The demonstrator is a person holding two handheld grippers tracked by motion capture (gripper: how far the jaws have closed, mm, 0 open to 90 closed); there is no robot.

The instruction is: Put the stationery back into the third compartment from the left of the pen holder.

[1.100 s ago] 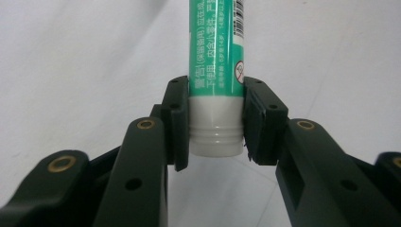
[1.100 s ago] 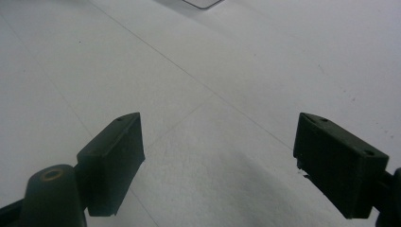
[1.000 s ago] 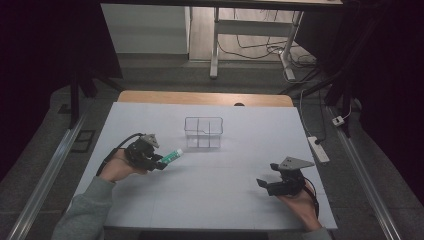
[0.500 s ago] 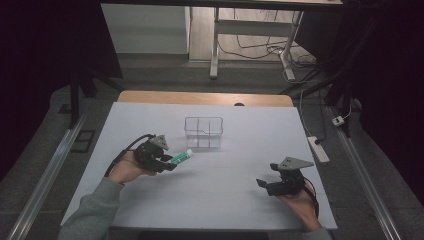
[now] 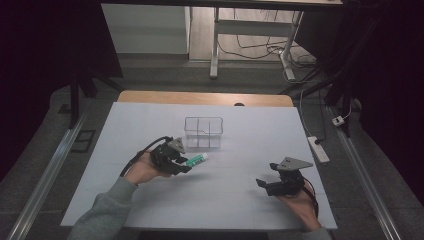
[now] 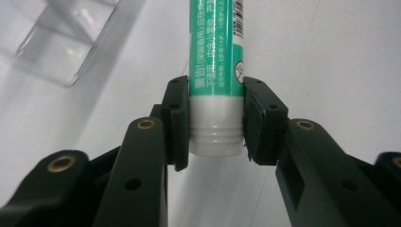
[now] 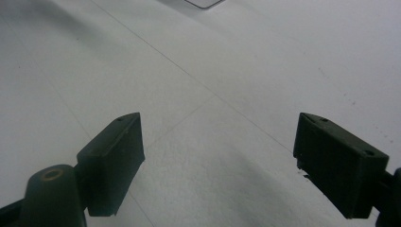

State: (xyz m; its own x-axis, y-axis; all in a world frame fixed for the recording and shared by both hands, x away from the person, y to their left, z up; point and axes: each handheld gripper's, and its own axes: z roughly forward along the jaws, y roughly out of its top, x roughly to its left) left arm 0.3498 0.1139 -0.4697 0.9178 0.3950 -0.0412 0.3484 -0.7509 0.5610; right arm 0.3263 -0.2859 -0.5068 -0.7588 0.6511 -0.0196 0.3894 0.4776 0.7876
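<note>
The left tool (image 5: 176, 161) is clamped on the white capped end of a green and white tube (image 5: 195, 160), its jaws pressed flat against both sides of the cap, as the left gripper view shows close up (image 6: 216, 124). Compared with a second ago, the left hand has carried the tube away from the desk's left edge, toward the middle of the desk (image 5: 150, 125) and closer to the clear box (image 5: 203, 132) that stands toward the far edge. Half a second ago the tube was already on its way; now its free end points toward the box's near wall and sits just short of it, apart from it. In the left gripper view the clear box (image 6: 66, 40) lies ahead and to one side of the tube (image 6: 216, 56), so the tube is not yet lined up over any of the compartments. I judge that the carry is nearly done and that lifting the tube over the rim and lowering it into a compartment comes next. The right tool (image 5: 277, 184) rests near the desk's near right corner with its jaws spread wide and nothing between them (image 7: 215, 165); it has not moved across these moments and seems to have no part in this step.
</note>
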